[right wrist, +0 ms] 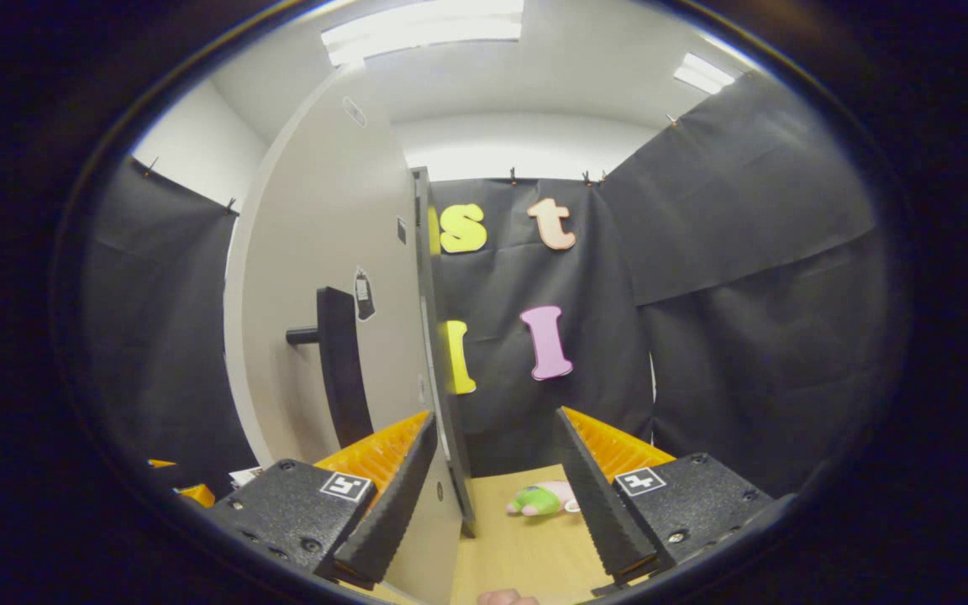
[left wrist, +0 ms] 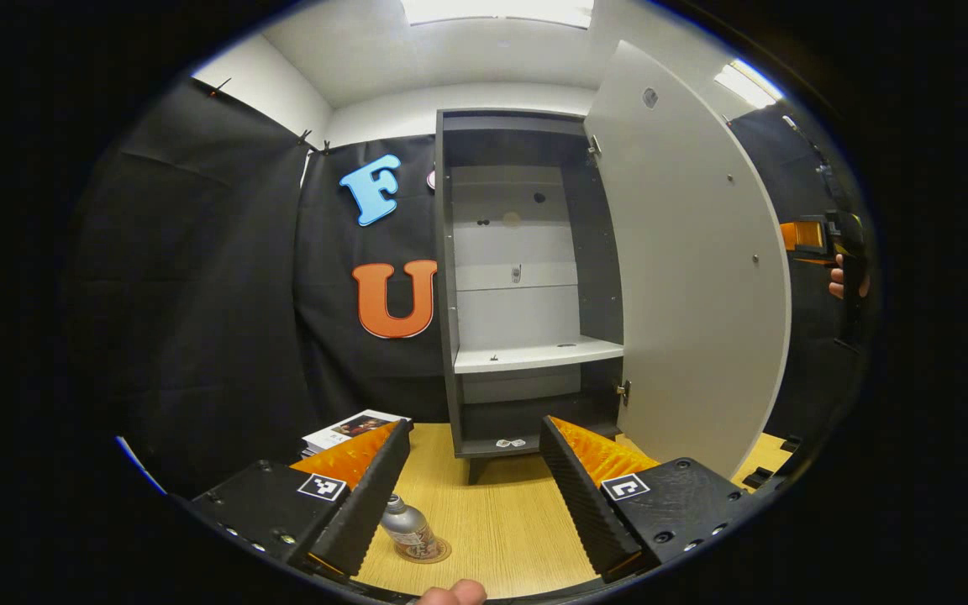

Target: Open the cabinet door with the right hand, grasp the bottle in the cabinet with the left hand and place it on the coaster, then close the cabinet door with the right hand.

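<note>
Down on the wooden surface [left wrist: 501, 521], the bottle [left wrist: 407, 528] already stands upright on the round coaster [left wrist: 432, 553], just beside my left gripper's [left wrist: 474, 491] near finger and outside the gap between the two. Left fingers are spread wide, holding nothing. I judge the placing done; the step in hand is closing the door.

The cabinet [left wrist: 526, 286] stands open, its white shelf [left wrist: 534, 356] bare apart from small fittings. The door [left wrist: 686, 277] is swung far out toward me.

From the right gripper view, my right gripper [right wrist: 492, 496] faces the door's [right wrist: 324, 277] free edge, fingers apart, nothing clamped. That edge runs down close by the near finger; I cannot tell whether it touches. The dark bar handle [right wrist: 341, 370] sits on the door's outer face, above and left of the fingers.

Next move, as I read it: get the fingers around that handle or press on the outer face, and swing the door shut toward the cabinet.

Obstacles: my left gripper sits in front of the opening and should draw back before the swing. A stack of booklets [left wrist: 349, 430] lies left of the cabinet, and a small plush toy [right wrist: 543, 499] lies beyond the door on the surface [right wrist: 518, 546]; both look to be out of its path.
</note>
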Demonstrator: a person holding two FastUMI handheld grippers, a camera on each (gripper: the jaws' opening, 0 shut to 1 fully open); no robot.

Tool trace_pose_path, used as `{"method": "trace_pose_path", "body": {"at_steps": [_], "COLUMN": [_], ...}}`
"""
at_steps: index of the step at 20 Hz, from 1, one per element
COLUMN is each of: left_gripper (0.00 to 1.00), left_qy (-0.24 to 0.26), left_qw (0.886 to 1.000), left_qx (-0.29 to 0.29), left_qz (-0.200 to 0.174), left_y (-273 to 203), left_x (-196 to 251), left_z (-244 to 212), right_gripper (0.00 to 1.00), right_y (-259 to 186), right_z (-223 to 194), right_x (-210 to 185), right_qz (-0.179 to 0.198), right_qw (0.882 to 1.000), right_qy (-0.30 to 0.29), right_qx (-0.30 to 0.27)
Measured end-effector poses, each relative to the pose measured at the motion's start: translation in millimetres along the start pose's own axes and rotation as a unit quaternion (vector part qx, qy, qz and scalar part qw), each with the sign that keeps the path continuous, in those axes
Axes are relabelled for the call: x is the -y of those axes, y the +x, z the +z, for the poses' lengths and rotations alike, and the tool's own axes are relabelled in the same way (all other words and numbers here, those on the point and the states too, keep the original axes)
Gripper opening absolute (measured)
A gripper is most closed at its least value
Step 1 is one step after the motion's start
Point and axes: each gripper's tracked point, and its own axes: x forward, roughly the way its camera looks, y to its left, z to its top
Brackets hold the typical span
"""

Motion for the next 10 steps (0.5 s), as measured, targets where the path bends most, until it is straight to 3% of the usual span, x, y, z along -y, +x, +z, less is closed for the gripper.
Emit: {"method": "trace_pose_path", "body": {"at_steps": [10], "left_gripper": [0.94], "left_qy": [-0.005], "left_qw": [1.000], "left_qx": [-0.007], "left_qz": [0.019], "left_y": [-3], "left_x": [-26], "left_z": [-10], "right_gripper": [0.91], "right_y": [17], "right_z": [-15], "right_x": [-93], "right_qz": [0.075], "right_qw": [0.997], "right_qy": [0.006], "right_qx": [-0.015]}}
